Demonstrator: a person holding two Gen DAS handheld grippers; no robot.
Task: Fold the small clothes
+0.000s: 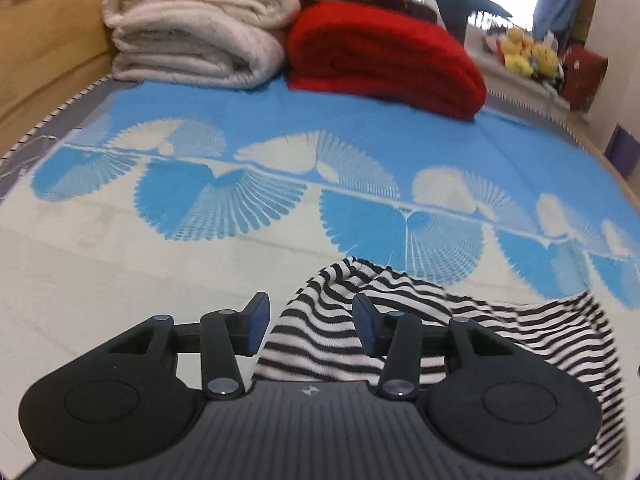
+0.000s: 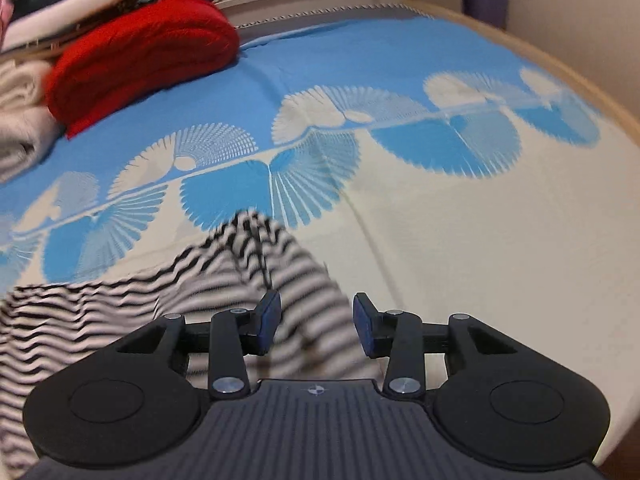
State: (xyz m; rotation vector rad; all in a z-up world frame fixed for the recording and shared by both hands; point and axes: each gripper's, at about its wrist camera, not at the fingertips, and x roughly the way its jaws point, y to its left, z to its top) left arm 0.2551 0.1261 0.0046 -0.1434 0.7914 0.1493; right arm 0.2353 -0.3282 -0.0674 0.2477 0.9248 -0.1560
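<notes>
While the blue-and-cream bedspread (image 1: 200,264) lies flat, a black-and-white striped garment (image 1: 500,328) sits rumpled on its cream part. Both the left gripper (image 1: 311,326) and right gripper (image 2: 316,322) have jaws spread, pinching nothing.

Soft striped knit garment (image 1: 400,320) on a smooth woven bedspread (image 1: 280,120), beside a fuzzy red blanket (image 1: 384,56).
</notes>
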